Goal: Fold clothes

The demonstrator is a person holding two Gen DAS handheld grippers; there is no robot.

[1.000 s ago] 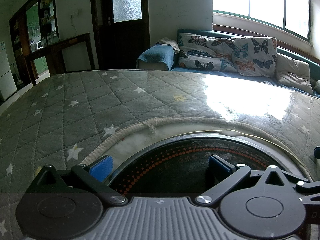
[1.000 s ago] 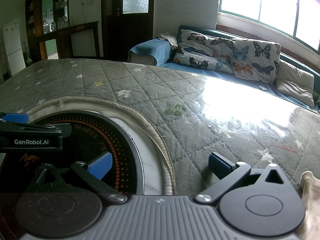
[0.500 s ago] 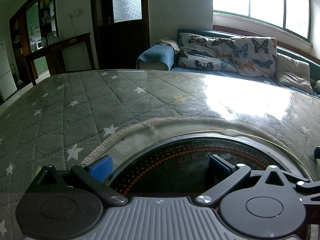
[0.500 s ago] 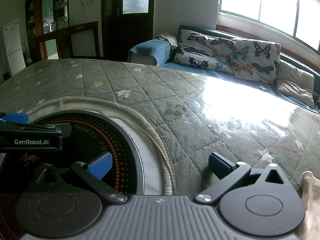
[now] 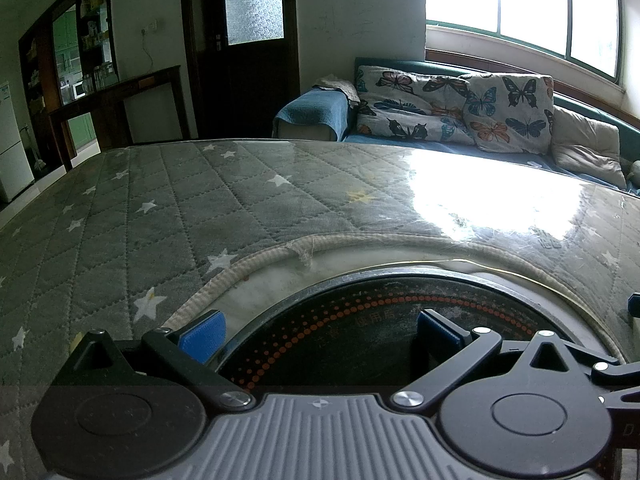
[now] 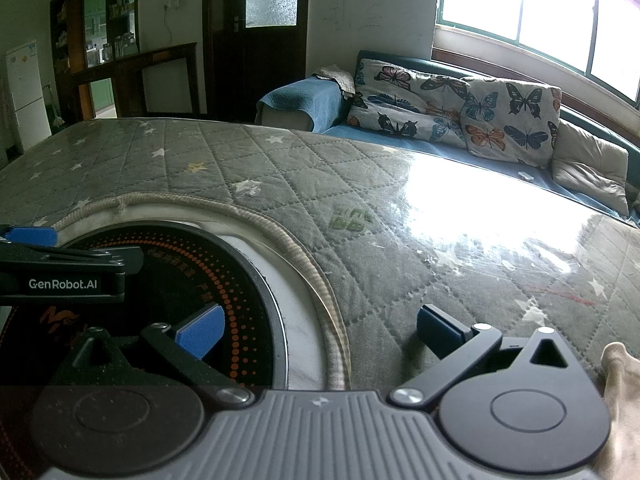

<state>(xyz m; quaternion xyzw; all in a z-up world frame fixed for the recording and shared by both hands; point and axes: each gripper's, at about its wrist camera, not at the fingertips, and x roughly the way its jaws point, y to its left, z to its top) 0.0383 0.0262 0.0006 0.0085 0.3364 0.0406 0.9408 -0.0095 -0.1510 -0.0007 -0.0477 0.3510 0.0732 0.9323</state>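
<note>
- A beige garment (image 6: 618,392) is seen at the right gripper's (image 6: 318,330) right side, on the quilted table cover (image 6: 400,240).
- Both the right and the left gripper (image 5: 320,334) are held with fingers apart, empty.
- A black round cooktop (image 5: 380,328) is framed beneath the left gripper.

My left gripper (image 5: 318,330) stood with its jaws spread wide and empty above a black round cooktop (image 5: 372,320) ringed with orange dots. The cooktop sat in a cutout of the grey star-quilted table cover (image 5: 160,216), edged with beige piping (image 5: 260,260). Beyond lay a sofa (image 5: 316,116) with butterfly cushions (image 5: 452,104).
</note>
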